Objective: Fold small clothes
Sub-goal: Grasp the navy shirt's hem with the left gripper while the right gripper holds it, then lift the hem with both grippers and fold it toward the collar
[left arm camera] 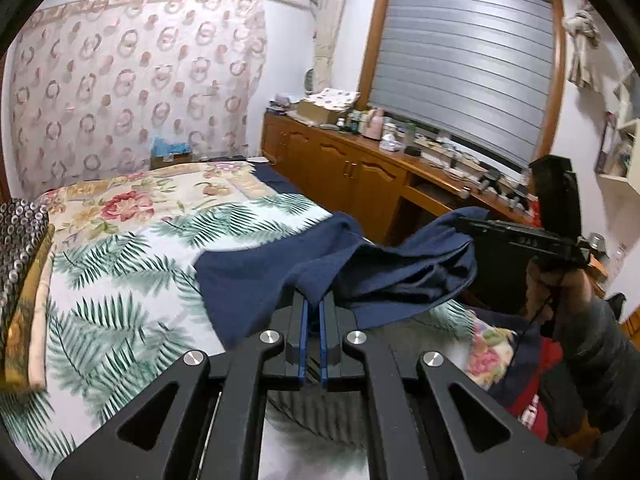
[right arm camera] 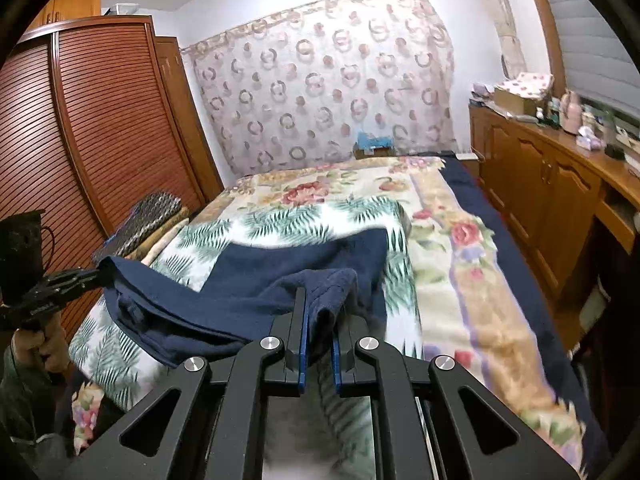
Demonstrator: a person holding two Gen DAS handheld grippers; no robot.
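Navy garment: soft knit cloth, dark blue, lying rumpled on the palm-leaf blanket at the near end of the bed, its near edge raised off the bedding at two points. Left gripper: black frame, blue-lined fingers drawn close together and clamped on a fold of the garment's edge. Right gripper: same build, fingers pinching a bunched, stitched hem of the cloth; in the left view it shows side-on with the fabric hanging from its tip. Floral blanket: cream plush with pink roses, spread beneath and beyond the leaf-print one. Stack of folded textiles: patterned dark piece on top, at the bed's left edge beside the louvred wooden wardrobe. Wooden sideboard: along the bed's right side, top crowded with bottles and boxes. Ring-patterned curtain: behind the bed's far end. Grey slatted blind: above the sideboard.
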